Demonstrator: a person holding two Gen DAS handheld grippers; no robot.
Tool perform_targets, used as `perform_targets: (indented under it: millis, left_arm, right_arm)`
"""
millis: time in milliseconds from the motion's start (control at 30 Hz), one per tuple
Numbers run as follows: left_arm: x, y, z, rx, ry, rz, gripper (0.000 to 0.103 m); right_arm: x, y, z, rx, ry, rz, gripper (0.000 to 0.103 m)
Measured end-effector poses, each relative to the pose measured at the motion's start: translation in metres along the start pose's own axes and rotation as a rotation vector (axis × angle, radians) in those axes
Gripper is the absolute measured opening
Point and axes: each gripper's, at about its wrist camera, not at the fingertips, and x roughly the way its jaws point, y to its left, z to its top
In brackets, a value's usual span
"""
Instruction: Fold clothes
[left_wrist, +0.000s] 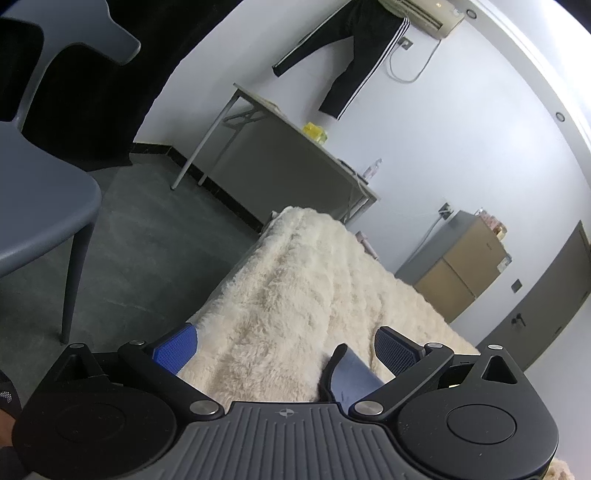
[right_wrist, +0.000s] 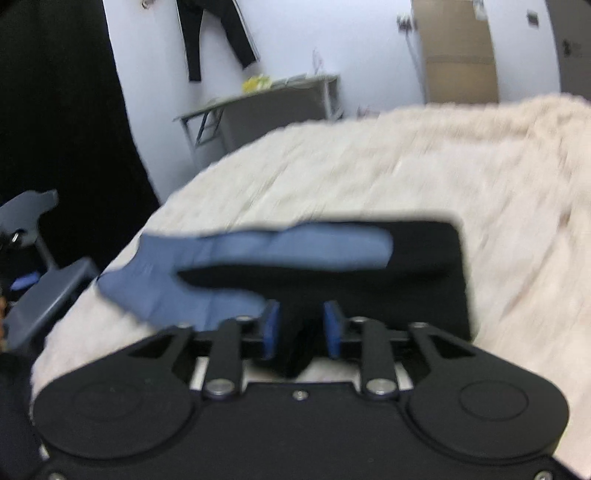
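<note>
A folded black-and-blue garment (right_wrist: 332, 258) is seen lying on the cream fleece blanket (right_wrist: 406, 162). The right gripper (right_wrist: 301, 325) is held partly open — black cloth sits between its blue pads, not pressed. The left gripper (left_wrist: 284, 347) is spread wide, nothing gripped.

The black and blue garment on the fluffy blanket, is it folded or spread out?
Folded: the black and blue garment lies as a compact rectangle with layers doubled over, on the cream blanket.
</note>
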Motion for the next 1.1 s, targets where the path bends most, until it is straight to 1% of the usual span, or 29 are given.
perform_targets:
  millis: [33, 67, 100, 167, 233, 267, 333, 400, 467, 567, 600, 667, 733, 800, 867, 933, 967, 1000, 1067, 1100]
  left_arm:
    - [0.0, -0.001, 0.0, 0.007, 0.002, -0.002, 0.101]
    - [0.0, -0.002, -0.001, 0.015, 0.002, -0.004, 0.101]
    - [0.0, -0.004, -0.002, 0.026, 0.002, -0.007, 0.101]
    - [0.0, -0.007, -0.003, 0.05, 0.006, -0.014, 0.103]
    - [0.004, -0.013, -0.006, 0.082, 0.029, -0.016, 0.103]
    - [0.006, -0.016, -0.007, 0.103, 0.04, -0.016, 0.103]
    - [0.008, -0.024, -0.012, 0.158, 0.057, -0.02, 0.103]
    - [0.011, -0.032, -0.016, 0.206, 0.068, -0.023, 0.103]
    - [0.014, -0.047, -0.023, 0.283, 0.078, -0.031, 0.103]
    - [0.018, -0.076, -0.037, 0.361, 0.081, -0.071, 0.103]
    - [0.02, -0.089, -0.044, 0.38, 0.086, -0.095, 0.102]
    - [0.026, -0.13, -0.068, 0.396, 0.108, -0.177, 0.102]
    - [0.035, -0.168, -0.092, 0.424, 0.137, -0.208, 0.102]
    - [0.043, -0.199, -0.115, 0.454, 0.168, -0.22, 0.102]
    - [0.054, -0.238, -0.153, 0.501, 0.213, -0.239, 0.102]
    - [0.06, -0.259, -0.186, 0.573, 0.253, -0.234, 0.1]
    - [0.062, -0.269, -0.202, 0.608, 0.274, -0.231, 0.096]
    - [0.065, -0.279, -0.22, 0.661, 0.293, -0.23, 0.093]
    - [0.068, -0.294, -0.257, 0.855, 0.305, -0.208, 0.077]
    - [0.07, -0.297, -0.265, 0.904, 0.302, -0.198, 0.076]
  right_arm:
    - [0.005, -0.008, 0.005, -0.007, 0.007, -0.037, 0.054]
    - [0.01, -0.016, 0.01, -0.014, 0.015, -0.073, 0.055]
    - [0.013, -0.022, 0.011, -0.008, 0.027, -0.085, 0.056]
    - [0.023, -0.039, 0.01, 0.052, 0.077, -0.086, 0.056]
    - [0.033, -0.056, 0.008, 0.114, 0.128, -0.086, 0.054]
    - [0.033, -0.061, 0.005, 0.134, 0.135, -0.065, 0.05]
    - [0.032, -0.063, 0.002, 0.144, 0.134, -0.058, 0.012]
    - [0.032, -0.063, 0.003, 0.148, 0.122, -0.06, 0.01]
    - [0.027, -0.065, 0.006, 0.148, 0.108, -0.042, 0.009]
    - [0.021, -0.064, 0.011, 0.101, 0.095, -0.031, 0.009]
    - [0.021, -0.063, 0.012, 0.09, 0.092, -0.03, 0.009]
    - [0.021, -0.063, 0.015, 0.083, 0.085, -0.026, 0.009]
    - [0.022, -0.066, 0.018, 0.094, 0.085, -0.01, 0.009]
    - [0.024, -0.071, 0.02, 0.109, 0.102, 0.021, 0.009]
    - [0.026, -0.08, 0.019, 0.124, 0.128, 0.043, 0.01]
    - [0.027, -0.09, 0.019, 0.14, 0.145, 0.055, 0.011]
    - [0.023, -0.096, 0.02, 0.14, 0.13, 0.049, 0.014]
    - [0.019, -0.102, 0.021, 0.139, 0.114, 0.042, 0.021]
    - [0.012, -0.11, 0.023, 0.129, 0.084, 0.035, 0.021]
    - [0.011, -0.112, 0.023, 0.129, 0.079, 0.038, 0.022]
